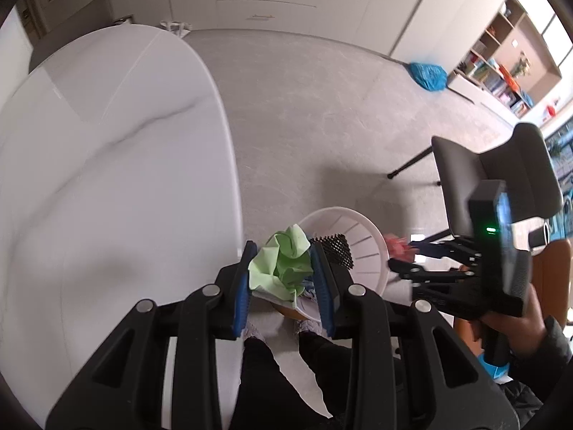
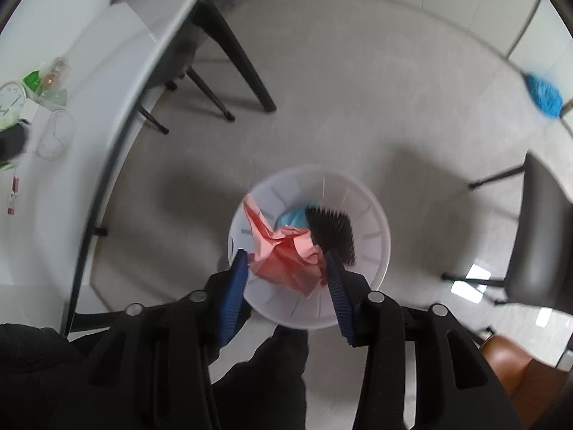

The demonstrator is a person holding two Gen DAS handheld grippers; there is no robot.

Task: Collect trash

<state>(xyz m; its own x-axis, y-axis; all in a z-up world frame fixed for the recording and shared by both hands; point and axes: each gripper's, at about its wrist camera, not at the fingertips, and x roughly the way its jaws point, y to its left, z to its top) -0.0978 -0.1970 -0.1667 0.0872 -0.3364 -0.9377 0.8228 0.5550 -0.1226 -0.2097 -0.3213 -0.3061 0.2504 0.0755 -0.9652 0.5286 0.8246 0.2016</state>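
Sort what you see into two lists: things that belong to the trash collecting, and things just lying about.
Belong to the job:
green paper
pink paper
white bin

Just lying about:
clocks
grey chair
blue mop
table

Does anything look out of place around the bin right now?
Nothing stands out. The white bin stands upright on the floor, with blue paper and a black spiky piece inside; no trash lies on the floor near it.

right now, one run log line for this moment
step: drop trash | left gripper: shut on green paper | right gripper: open, pink paper between fingers, over white bin
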